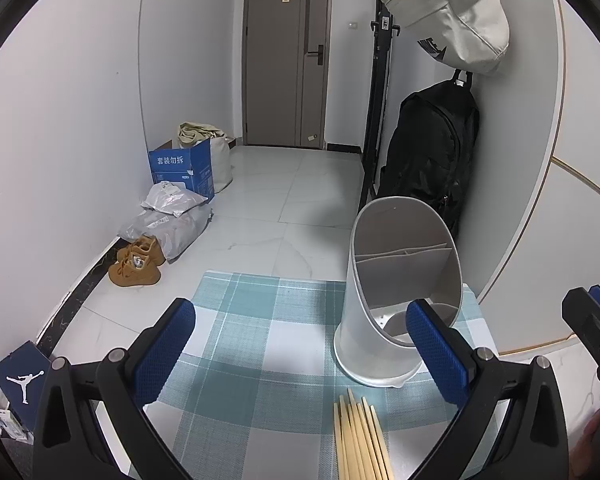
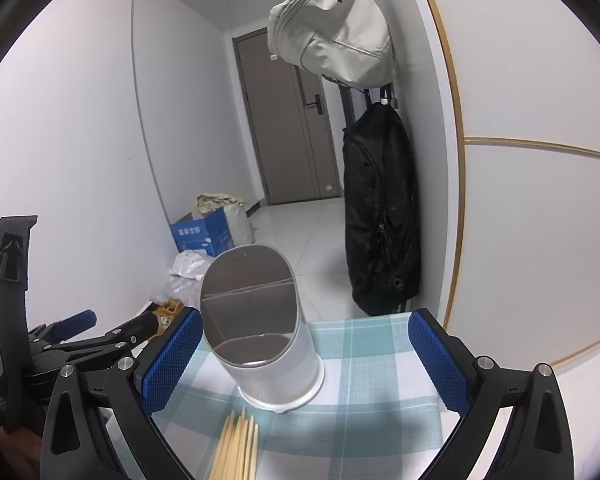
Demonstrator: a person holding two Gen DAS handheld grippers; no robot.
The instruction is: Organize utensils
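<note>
Standing upright on the checked cloth (image 1: 260, 320), the divided holder (image 2: 260, 320) looks empty; chopsticks (image 1: 360, 440) lie beside it, both jaws wide.

The chopsticks (image 1: 360, 440) are running off the bottom edge; the holder (image 1: 396, 296) is hiding its own floor.

Lighting: even, cool indoor light, moderately bright; source outside both views. Shadows: soft grey patches on the checked cloth (image 1: 260, 320) and a faint one on the floor tiles (image 1: 284, 208). Glare: none strong; dull sheen inside the metal utensil holder (image 2: 256, 312). Distortion: heavy fisheye curvature, black vignette corners. Focus: sharp centrally, softer at edges.
</note>
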